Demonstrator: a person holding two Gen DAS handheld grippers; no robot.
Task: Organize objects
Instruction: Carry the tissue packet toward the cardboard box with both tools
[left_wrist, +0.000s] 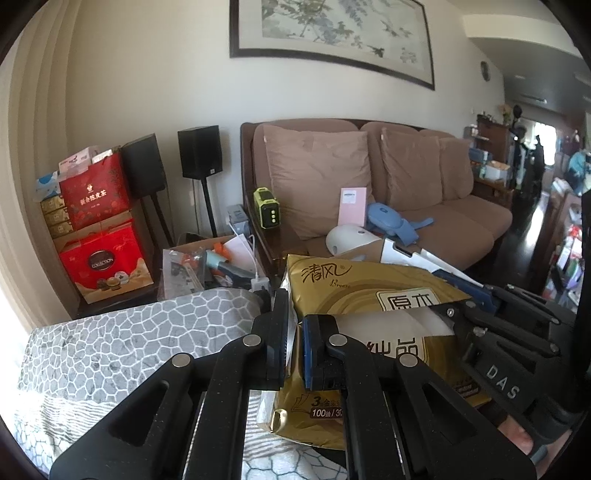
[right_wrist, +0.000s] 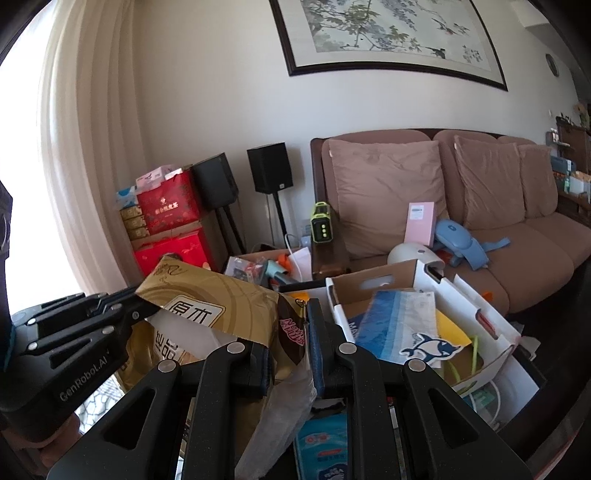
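A gold tissue pack (left_wrist: 354, 291) with Chinese lettering is held up between both grippers. My left gripper (left_wrist: 294, 350) is shut on the pack's left edge. My right gripper (right_wrist: 290, 347) is shut on the pack's (right_wrist: 207, 295) right side, pinching its gold and clear plastic wrap. The right gripper also shows in the left wrist view (left_wrist: 491, 317), clamped on the pack's far side. The left gripper shows in the right wrist view (right_wrist: 122, 314) on the pack's left corner. A white cardboard box (right_wrist: 491, 317) holding a blue dolphin-print pack (right_wrist: 406, 325) stands just right of the pack.
A grey patterned cushion (left_wrist: 122, 343) lies below left. A brown sofa (right_wrist: 535, 240) behind carries pillows, a pink box (right_wrist: 420, 221), a white dome device (right_wrist: 410, 253) and a blue device (right_wrist: 461, 240). Red gift boxes (left_wrist: 103, 258), speakers (left_wrist: 199, 151) and an open carton of clutter (left_wrist: 210, 262) stand at left.
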